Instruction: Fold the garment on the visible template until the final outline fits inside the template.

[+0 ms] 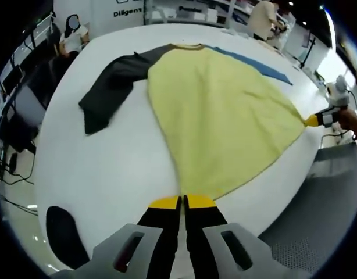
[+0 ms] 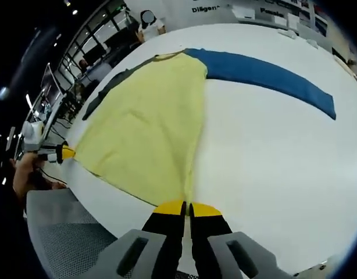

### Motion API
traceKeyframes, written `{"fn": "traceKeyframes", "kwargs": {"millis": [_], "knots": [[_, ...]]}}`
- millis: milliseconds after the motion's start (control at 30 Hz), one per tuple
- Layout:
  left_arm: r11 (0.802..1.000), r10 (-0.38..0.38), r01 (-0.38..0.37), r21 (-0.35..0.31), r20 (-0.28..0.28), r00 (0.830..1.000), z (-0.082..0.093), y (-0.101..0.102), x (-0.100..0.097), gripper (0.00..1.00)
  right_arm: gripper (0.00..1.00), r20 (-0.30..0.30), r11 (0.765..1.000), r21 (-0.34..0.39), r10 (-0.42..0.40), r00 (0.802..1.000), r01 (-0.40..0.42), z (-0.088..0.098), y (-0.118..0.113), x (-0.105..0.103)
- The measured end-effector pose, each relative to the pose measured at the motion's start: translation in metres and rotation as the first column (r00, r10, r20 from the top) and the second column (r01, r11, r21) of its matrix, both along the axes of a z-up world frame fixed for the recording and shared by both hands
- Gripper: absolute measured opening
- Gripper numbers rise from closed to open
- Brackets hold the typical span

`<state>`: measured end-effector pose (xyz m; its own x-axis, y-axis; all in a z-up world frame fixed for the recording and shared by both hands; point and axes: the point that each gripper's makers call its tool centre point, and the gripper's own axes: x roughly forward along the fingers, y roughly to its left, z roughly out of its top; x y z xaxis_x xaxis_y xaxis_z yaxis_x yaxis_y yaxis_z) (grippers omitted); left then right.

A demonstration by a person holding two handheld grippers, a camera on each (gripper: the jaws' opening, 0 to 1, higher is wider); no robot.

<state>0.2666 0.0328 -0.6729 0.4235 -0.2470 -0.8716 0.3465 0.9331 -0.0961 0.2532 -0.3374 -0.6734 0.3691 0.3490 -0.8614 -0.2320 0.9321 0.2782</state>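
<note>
The yellow shirt [image 1: 219, 116] lies flat on the white desk [image 1: 109, 168], dark sleeve [image 1: 111, 87] and blue sleeve [image 2: 266, 75] spread outward; the left hand-held gripper [image 1: 182, 202] and right hand-held gripper [image 2: 187, 205] each pinch a bottom hem corner, jaws closed on the cloth, likely keeping the hem taut for folding.

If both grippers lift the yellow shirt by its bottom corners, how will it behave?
Probably floppy: the yellow shirt lies thin and flat on the white table. Held by the left gripper and right gripper, its middle would likely sag. The dark sleeve and blue sleeve would probably trail.
</note>
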Motion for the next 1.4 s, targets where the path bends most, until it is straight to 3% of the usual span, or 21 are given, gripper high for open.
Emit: {"fn": "traceKeyframes", "kwargs": {"millis": [500, 700, 867, 933, 1067, 1200, 1400], "knots": [[1.000, -0.020, 0.021, 0.009, -0.013, 1.000, -0.004, -0.008, -0.011, 0.00, 0.00, -0.022, 0.999, -0.038, -0.001, 1.000, 0.001, -0.002, -0.009, -0.006], [1.000, -0.008, 0.009, 0.016, -0.011, 1.000, -0.005, -0.007, -0.011, 0.00, 0.00, 0.012, 0.995, -0.061, 0.077, 0.997, -0.076, -0.003, -0.006, -0.007], [1.000, 0.021, -0.021, 0.004, -0.007, 1.000, -0.005, -0.008, -0.011, 0.00, 0.20, 0.042, 0.992, -0.065, 0.113, 0.993, -0.110, 0.008, -0.005, -0.009], [1.000, 0.025, -0.025, -0.002, -0.007, 1.000, -0.005, -0.009, -0.011, 0.00, 0.21, 0.051, 0.988, -0.077, 0.141, 0.989, -0.136, 0.011, -0.004, -0.009], [0.999, 0.034, -0.034, -0.001, -0.005, 0.999, -0.005, -0.009, -0.011, 0.00, 0.19, 0.119, 0.976, -0.111, 0.202, 0.972, -0.189, 0.014, 0.001, -0.003], [0.999, 0.036, -0.036, -0.003, -0.004, 0.999, -0.006, -0.010, -0.012, 0.00, 0.18, 0.097, 0.975, -0.097, 0.209, 0.973, -0.200, 0.006, 0.008, -0.006], [0.999, 0.044, -0.045, -0.008, -0.004, 0.999, -0.006, -0.010, -0.012, 0.00, 0.06, 0.085, 0.961, -0.161, 0.239, 0.967, -0.224, -0.005, 0.004, -0.008]]}}
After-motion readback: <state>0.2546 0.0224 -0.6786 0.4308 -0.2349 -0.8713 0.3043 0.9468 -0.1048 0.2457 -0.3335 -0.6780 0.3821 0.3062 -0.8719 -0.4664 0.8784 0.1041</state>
